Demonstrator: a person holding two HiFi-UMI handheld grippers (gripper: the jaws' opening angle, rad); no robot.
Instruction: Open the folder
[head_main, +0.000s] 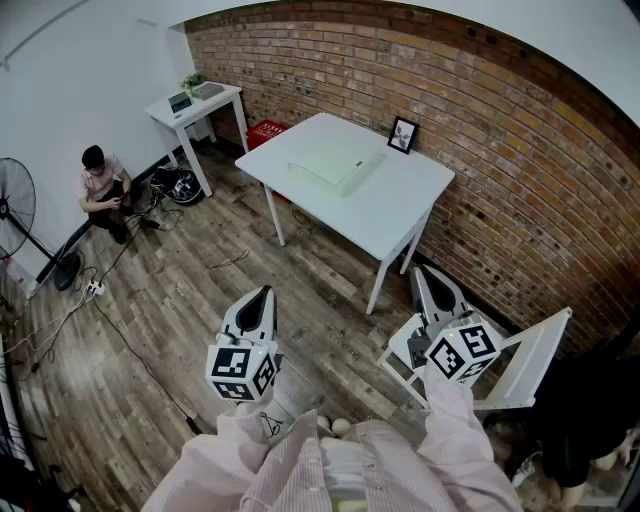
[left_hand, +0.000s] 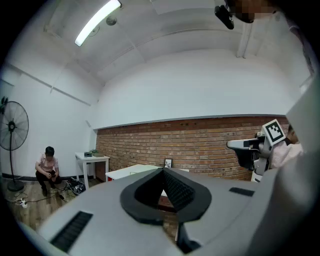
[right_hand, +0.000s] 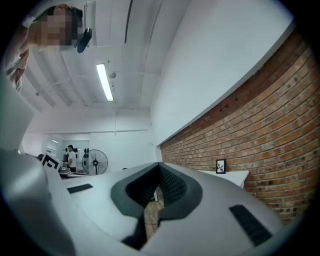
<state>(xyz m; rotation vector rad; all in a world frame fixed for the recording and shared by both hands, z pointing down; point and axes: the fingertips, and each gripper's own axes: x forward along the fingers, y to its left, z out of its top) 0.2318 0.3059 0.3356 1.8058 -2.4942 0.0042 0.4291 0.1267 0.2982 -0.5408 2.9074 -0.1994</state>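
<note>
The left claw (head_main: 263, 296) and right claw (head_main: 428, 274) are hanging closed, empty, well apart from the folder (head_main: 335, 163) on the tabletop (head_main: 400, 215) (approach stage, seemingly); the next move is calling for stepping closer.

Left tongs (head_main: 264, 295): pale grey shell, tapered to point, black lining at tip. Right tongs (head_main: 427, 275): same build, same colours. Each carries white cube with black square markers: left cube (head_main: 241, 371), right cube (head_main: 463, 350). Close up: black ribbed pads (left_hand: 177, 190), dark oblong slots in grey shell. Left sleeve (head_main: 235, 462), right sleeve (head_main: 462, 440): pale pink shirt, fine stripes.
</note>
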